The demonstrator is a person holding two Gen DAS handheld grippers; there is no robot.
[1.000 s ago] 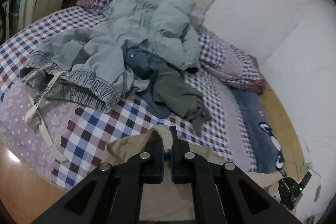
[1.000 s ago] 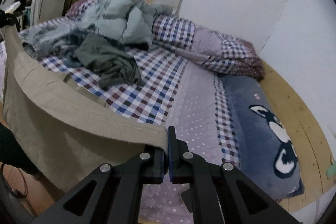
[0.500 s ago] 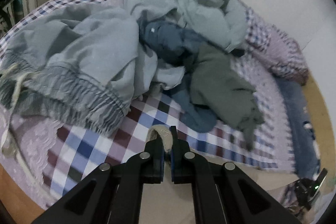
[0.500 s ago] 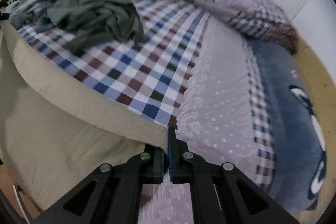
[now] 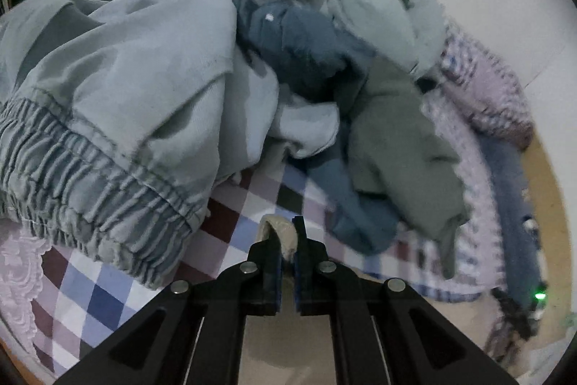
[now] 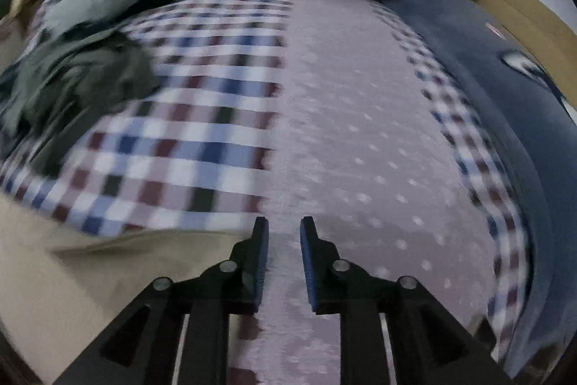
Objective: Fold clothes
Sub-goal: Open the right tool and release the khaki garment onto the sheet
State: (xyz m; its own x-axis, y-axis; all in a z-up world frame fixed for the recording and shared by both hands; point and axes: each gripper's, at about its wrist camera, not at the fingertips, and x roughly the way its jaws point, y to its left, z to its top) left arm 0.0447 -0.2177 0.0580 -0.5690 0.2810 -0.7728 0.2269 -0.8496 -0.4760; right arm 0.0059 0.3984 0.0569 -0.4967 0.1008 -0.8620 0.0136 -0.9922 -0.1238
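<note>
I am pinching the beige garment (image 5: 279, 233) in my left gripper (image 5: 285, 240); my right gripper (image 6: 284, 230) is hanging parted and empty over the bed (image 6: 360, 132). I should lay the cloth flat near the bed's front edge, clear of the clothes pile (image 5: 144, 67).

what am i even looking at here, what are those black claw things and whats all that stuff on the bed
Those black things are hand-held tools a person carries, one in each hand, each with a camera looking along its two fingers. So each picture is one claw's own view.

The left claw is shut on a fold of beige garment. Ahead of it on the checked bedspread lies a pile of unfolded clothes: pale grey-green trousers with an elastic waistband, a dark blue piece and an olive-grey one.

The right claw is open and holds nothing; beige cloth lies to its left. This picture is blurred.
</note>
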